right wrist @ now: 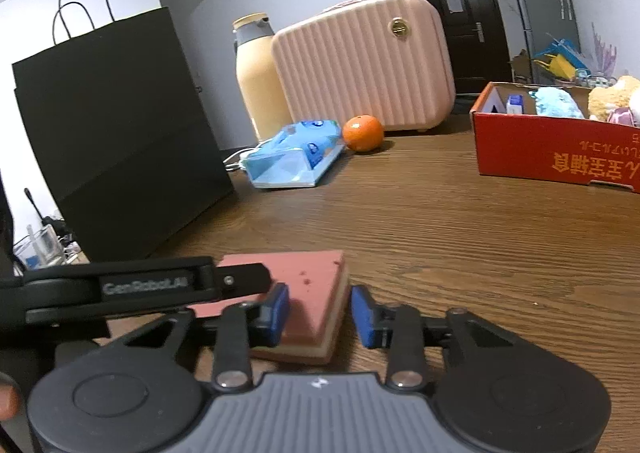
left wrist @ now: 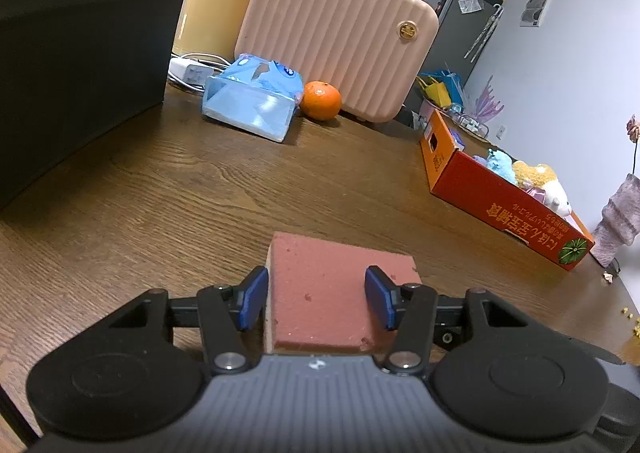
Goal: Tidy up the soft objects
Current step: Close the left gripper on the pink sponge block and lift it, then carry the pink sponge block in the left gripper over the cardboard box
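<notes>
Gripping from two sides, both tools meet on the pink sponge (left wrist: 324, 277), which lies flat on the wooden surface (left wrist: 160, 193) right in front of the cameras, its pink face up and a pale layer showing along its edge. The left gripper (left wrist: 316, 295) has its jaws drawn in on the sponge: one blue pad presses the sponge's left side and the other sits against it near the right edge. The right gripper (right wrist: 320, 315) has its jaws closed on the near right corner of the same sponge (the outer pad looks just at the edge, so how hard it bites is hard to tell). In the right wrist view a black finger (right wrist: 240, 279) of the left gripper reaches across the sponge's left part.

Well apart from the sponge, off to the right, stands a red cardboard box (left wrist: 500, 197) with plush toys (left wrist: 532, 173) inside. At the far side of the surface a ribbed pink case (left wrist: 340, 37) stands upright, with an orange (left wrist: 320, 101) just in front of it and a blue tissue pack (left wrist: 252, 101) beside the orange. A cream bottle (right wrist: 256, 85) stands to the left of the case, and a tall black paper bag (right wrist: 120, 125) rises on the left.
</notes>
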A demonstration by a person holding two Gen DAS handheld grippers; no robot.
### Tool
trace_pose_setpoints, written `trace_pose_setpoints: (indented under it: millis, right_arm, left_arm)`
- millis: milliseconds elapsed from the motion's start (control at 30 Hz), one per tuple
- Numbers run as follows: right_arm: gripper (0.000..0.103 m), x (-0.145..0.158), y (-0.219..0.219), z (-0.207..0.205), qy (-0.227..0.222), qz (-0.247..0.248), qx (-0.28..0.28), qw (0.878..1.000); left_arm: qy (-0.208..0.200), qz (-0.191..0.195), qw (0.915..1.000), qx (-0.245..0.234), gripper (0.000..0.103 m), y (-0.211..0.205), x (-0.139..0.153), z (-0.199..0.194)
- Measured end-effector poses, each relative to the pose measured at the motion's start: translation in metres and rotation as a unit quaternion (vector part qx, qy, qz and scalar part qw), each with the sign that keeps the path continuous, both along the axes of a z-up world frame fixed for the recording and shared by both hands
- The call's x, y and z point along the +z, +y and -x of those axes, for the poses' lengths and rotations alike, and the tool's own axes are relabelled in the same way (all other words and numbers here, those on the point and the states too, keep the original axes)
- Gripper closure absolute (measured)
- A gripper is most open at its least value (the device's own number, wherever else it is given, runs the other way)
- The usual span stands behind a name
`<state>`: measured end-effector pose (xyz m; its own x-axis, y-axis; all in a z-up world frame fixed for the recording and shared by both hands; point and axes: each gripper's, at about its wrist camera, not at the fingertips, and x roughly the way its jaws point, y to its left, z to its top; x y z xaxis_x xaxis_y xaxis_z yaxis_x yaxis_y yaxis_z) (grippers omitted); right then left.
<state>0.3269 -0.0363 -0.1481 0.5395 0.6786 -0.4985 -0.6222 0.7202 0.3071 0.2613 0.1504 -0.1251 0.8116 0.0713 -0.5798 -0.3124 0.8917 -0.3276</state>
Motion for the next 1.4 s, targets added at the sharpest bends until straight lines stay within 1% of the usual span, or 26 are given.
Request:
trace_pose_setpoints:
  millis: [67, 333, 567, 700, 833, 900, 933, 1033, 1100, 1167, 1400]
  right_arm:
    - [0.075, 0.000, 0.000, 0.000, 0.001, -0.002, 0.006, 1.000]
    - [0.075, 0.000, -0.002, -0.002, 0.012, -0.010, 0.009, 1.000]
    - [0.075, 0.001, -0.004, -0.002, 0.012, -0.012, 0.008, 1.000]
    - [0.075, 0.001, -0.005, -0.004, 0.015, -0.013, 0.006, 1.000]
    - [0.071, 0.000, -0.007, -0.006, 0.023, -0.015, 0.001, 1.000]
    - [0.064, -0.002, -0.008, -0.009, 0.030, -0.016, -0.005, 0.999]
    - [0.064, -0.002, -0.008, -0.010, 0.033, -0.017, -0.005, 0.999]
    - [0.066, -0.004, -0.007, -0.012, 0.041, -0.023, -0.002, 0.999]
    - [0.072, -0.005, -0.008, -0.013, 0.049, -0.029, 0.006, 0.998]
    - [0.072, -0.005, -0.008, -0.014, 0.056, -0.034, 0.012, 0.998]
    - [0.073, -0.002, -0.011, -0.012, 0.048, -0.040, 0.010, 0.998]
  left_arm:
    - [0.001, 0.001, 1.0000, 0.000, 0.049, -0.002, 0.000, -0.001]
    - [0.001, -0.003, 1.0000, 0.006, 0.049, -0.005, -0.001, -0.003]
    - [-0.004, -0.012, 0.9999, 0.007, 0.048, -0.010, 0.001, -0.004]
    - [0.001, -0.008, 0.9999, 0.010, 0.049, -0.010, 0.000, -0.006]
    - [0.002, -0.002, 0.9999, 0.011, 0.049, -0.008, -0.001, -0.006]
    - [0.001, 0.003, 0.9999, 0.012, 0.049, -0.007, -0.001, -0.006]
    - [0.001, 0.004, 0.9999, 0.013, 0.049, -0.006, -0.002, -0.006]
    - [0.001, 0.006, 0.9999, 0.015, 0.049, -0.005, -0.002, -0.005]
    - [0.001, 0.004, 0.9999, 0.015, 0.048, -0.005, -0.002, -0.006]
    - [0.000, 0.002, 0.9999, 0.016, 0.048, -0.006, -0.001, -0.005]
    - [-0.008, -0.001, 0.9998, 0.017, 0.048, -0.011, 0.003, -0.006]
